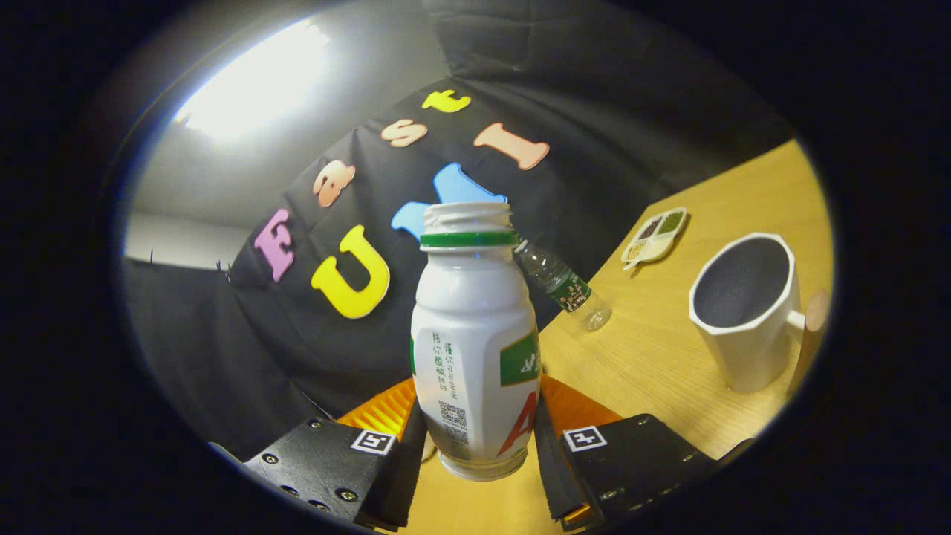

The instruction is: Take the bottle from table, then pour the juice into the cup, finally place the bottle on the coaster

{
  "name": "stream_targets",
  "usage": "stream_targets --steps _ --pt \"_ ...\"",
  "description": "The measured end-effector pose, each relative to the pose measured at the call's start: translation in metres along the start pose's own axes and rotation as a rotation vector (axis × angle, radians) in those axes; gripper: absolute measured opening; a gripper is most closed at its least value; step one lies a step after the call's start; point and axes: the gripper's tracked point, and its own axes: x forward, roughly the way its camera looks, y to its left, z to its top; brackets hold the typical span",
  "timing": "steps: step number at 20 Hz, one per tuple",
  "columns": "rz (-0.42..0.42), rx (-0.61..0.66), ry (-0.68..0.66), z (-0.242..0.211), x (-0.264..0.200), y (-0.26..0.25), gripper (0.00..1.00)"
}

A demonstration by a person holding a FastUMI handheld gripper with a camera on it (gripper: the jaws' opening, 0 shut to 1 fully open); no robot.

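Tongs (479,446) gripping the bottle (475,334), both pads pressing its lower sides.

I'm seeing the white bottle w/ green neck ring sitting centre frame, cap off, held upright betw. the fingers; its base looks lifted off the table (654,349) but I can't tell for sure. White cup (743,312) is standing at right of frame, well apart from the bottle. Clear water bottle (565,286) is lying just behind, small divided dish (654,236) showing upper right. Coaster: possibly the round edge beside the cup, can't tell.
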Motion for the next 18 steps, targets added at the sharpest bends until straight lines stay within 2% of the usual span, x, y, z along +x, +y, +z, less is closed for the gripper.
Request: stream_targets --steps 9,12,18 --pt "-0.104 -0.605 0.128 -0.034 0.04 -0.02 0.67" --pt "-0.138 -0.679 0.161 -0.043 0.045 -0.032 0.67" --pt "-0.14 -0.656 0.185 -0.051 0.05 -0.037 0.67"
